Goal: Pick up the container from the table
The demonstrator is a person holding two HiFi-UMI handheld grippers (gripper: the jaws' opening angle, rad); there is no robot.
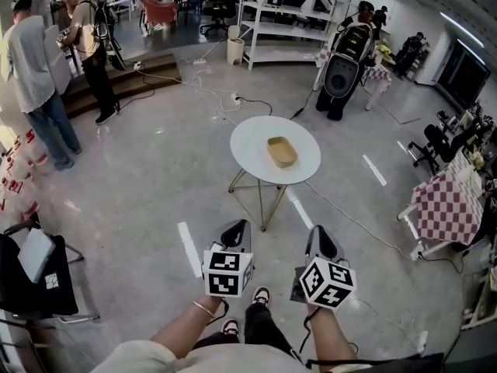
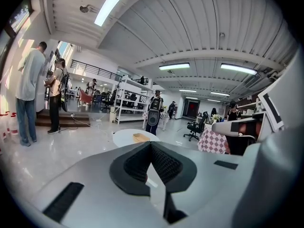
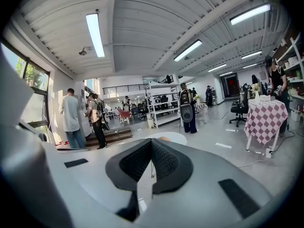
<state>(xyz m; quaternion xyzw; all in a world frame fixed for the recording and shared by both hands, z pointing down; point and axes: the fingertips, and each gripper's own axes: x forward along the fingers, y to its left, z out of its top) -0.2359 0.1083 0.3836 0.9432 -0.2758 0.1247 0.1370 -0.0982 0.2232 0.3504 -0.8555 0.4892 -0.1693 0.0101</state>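
A shallow tan container [image 1: 282,151] lies on a small round white table [image 1: 252,142] with thin metal legs, a step or two ahead of me. Both grippers are held low in front of the body, well short of the table. The left gripper [image 1: 237,233] is shut with nothing in it, and so is the right gripper [image 1: 322,239]. In the left gripper view the container [image 2: 141,137] shows on the table [image 2: 124,137] just beyond the closed left gripper [image 2: 151,144]. In the right gripper view the right gripper [image 3: 151,141] hides most of the container [image 3: 164,138].
Two people [image 1: 46,84] stand at the far left by a low step. White shelving [image 1: 287,14] and a black speaker [image 1: 342,72] stand behind the table. A checkered table [image 1: 450,204] is at the right, a black chair [image 1: 35,274] at the near left. Cables [image 1: 225,95] cross the floor.
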